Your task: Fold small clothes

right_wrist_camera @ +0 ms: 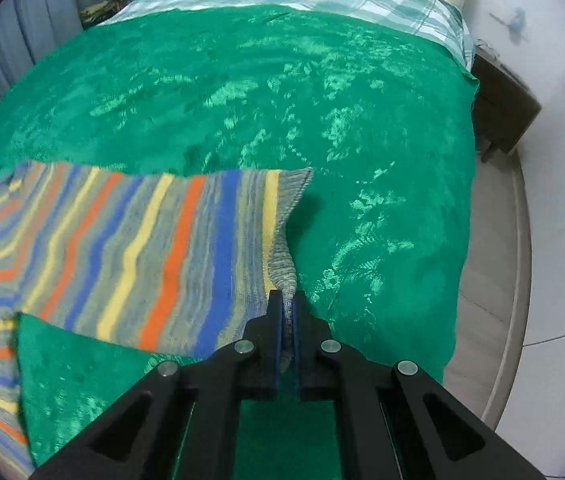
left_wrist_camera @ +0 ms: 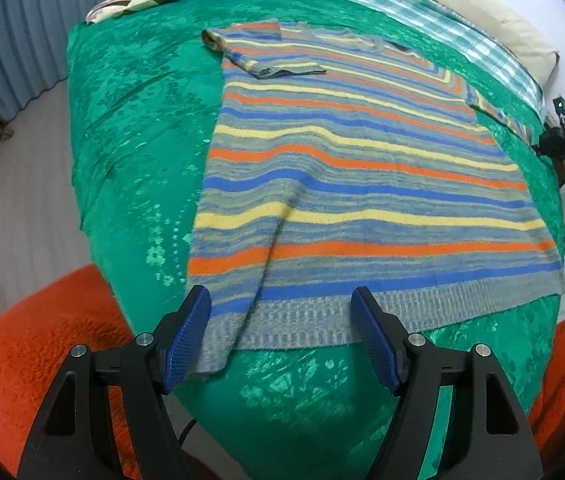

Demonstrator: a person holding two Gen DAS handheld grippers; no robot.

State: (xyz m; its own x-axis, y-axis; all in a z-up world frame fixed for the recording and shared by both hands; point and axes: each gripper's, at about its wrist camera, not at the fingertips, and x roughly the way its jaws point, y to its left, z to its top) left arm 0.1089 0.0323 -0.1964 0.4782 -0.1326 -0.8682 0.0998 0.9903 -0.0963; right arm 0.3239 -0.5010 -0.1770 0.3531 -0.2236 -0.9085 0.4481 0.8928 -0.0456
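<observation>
One striped knit short-sleeved sweater (left_wrist_camera: 354, 184), orange/yellow/blue/grey, lies flat on green velvety bedspread (left_wrist_camera: 130, 128), just ahead of L gripper (left_wrist_camera: 282, 312). L gripper: jaws apart, empty, hovering over ribbed hem near its corner. R gripper (right_wrist_camera: 288, 312): jaws together, clamped on grey cuff of one sleeve (right_wrist_camera: 186, 248), which stretches ahead and to its left. Handling (est.): soft, light, limp, likely stretchy; take by ribbed edges, i.e. hem corners, cuffs. Count: 1 garment, 2 grippers.
</observation>
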